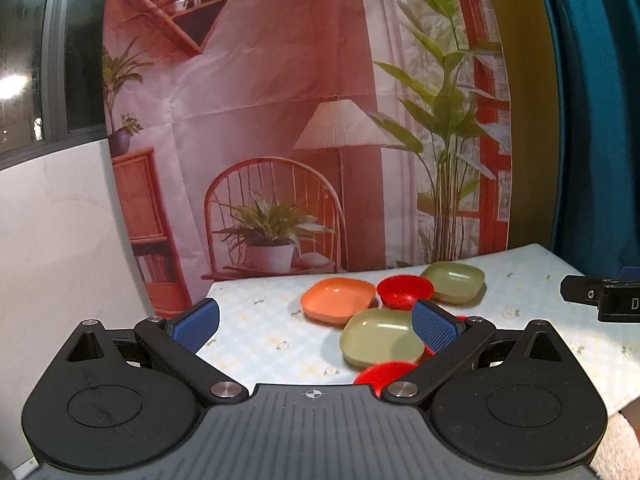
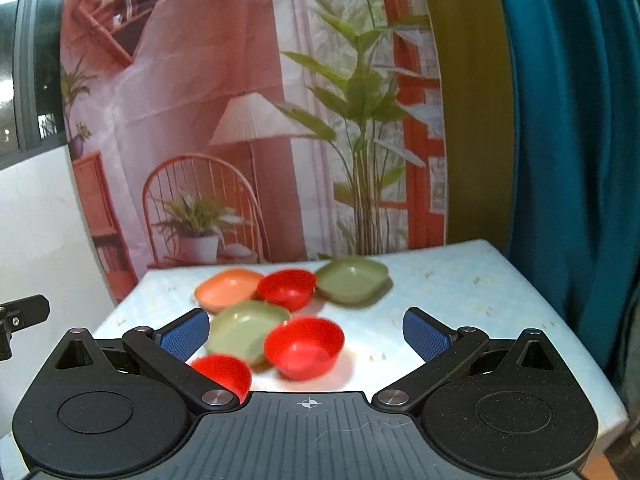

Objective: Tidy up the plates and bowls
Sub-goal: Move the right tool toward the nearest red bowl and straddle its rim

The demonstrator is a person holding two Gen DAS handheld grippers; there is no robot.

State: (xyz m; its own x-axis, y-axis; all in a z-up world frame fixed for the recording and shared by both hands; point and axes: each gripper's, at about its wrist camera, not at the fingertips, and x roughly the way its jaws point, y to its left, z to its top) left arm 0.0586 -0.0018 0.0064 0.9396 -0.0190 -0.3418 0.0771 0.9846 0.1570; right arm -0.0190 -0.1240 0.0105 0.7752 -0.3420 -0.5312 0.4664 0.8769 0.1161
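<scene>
Several dishes lie on the light patterned table [image 2: 460, 292]. An orange plate [image 2: 228, 289] and a green plate [image 2: 354, 278] sit at the back with a red bowl [image 2: 289, 288] between them. A second green plate [image 2: 244, 330] lies nearer, with a red bowl [image 2: 304, 347] to its right and another red bowl [image 2: 224, 372] in front of it. My right gripper [image 2: 306, 334] is open and empty above the near red bowl. My left gripper [image 1: 316, 326] is open and empty, left of the near green plate [image 1: 380, 338]. The orange plate [image 1: 338, 299] lies beyond it.
A printed backdrop [image 2: 248, 120] hangs behind the table and a teal curtain [image 2: 580, 160] hangs at the right. A white wall [image 1: 52, 240] is at the left. The table's right edge [image 2: 576, 344] is close to the curtain.
</scene>
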